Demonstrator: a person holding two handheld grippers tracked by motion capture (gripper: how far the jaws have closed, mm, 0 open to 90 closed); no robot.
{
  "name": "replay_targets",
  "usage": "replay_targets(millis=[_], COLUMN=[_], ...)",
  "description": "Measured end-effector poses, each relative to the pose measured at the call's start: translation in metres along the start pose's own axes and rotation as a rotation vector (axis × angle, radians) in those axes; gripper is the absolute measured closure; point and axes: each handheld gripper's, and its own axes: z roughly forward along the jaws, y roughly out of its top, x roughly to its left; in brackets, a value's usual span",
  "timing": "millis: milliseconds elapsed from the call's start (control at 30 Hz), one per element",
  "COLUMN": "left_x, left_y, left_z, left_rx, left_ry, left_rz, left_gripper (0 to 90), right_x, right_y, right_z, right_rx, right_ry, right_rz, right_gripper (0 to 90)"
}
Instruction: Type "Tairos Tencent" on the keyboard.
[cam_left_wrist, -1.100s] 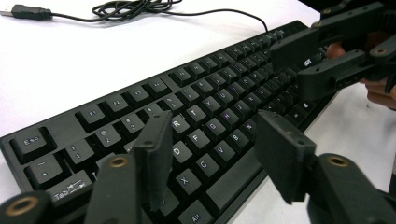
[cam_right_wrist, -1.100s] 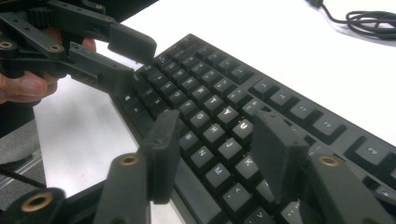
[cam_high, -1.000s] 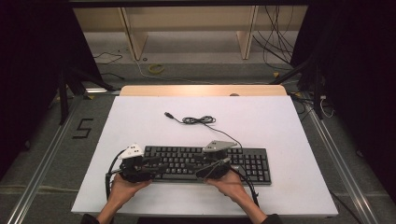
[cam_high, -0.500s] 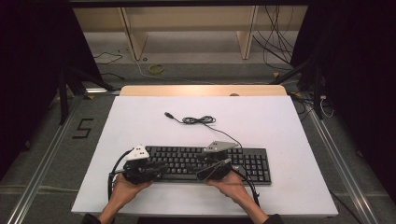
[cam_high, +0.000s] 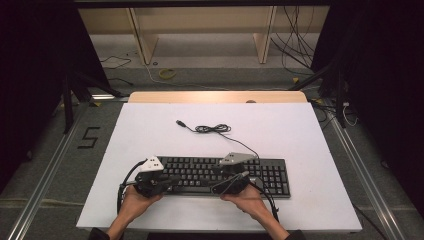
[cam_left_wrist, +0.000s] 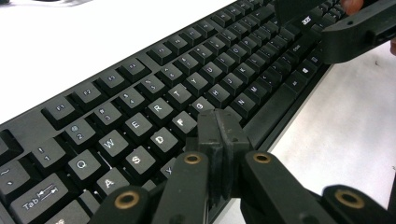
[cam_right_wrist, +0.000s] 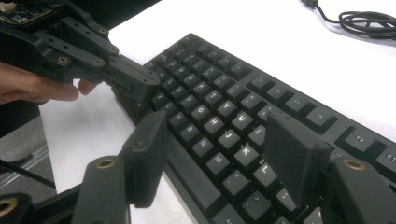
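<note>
A black full-size keyboard (cam_high: 222, 176) is seen lying flat on the white tabletop (cam_high: 300, 135), near its front edge, with its long side set parallel to that edge and its number pad at the right end. White legends are printed on the keys, and the rows from the function keys down to the space bar are shown face up. A thin black cable (cam_high: 235, 141) is led from the keyboard's back edge toward the middle of the tabletop, where it is gathered in a small loose coil (cam_high: 212, 129) and ended in a USB plug (cam_high: 179, 122).
</note>
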Motion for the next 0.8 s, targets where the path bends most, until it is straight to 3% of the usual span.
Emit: replay_targets(millis=[800], left_x=[0.004], left_y=[0.002], left_z=[0.01], left_rx=[0.065], left_ry=[0.008], left_rz=[-0.024], left_gripper=[89.4], right_x=[-0.001], right_y=[-0.009], right_z=[-0.011], right_rx=[-0.008], right_ry=[-0.006], right_rz=[0.001], right_gripper=[38.2])
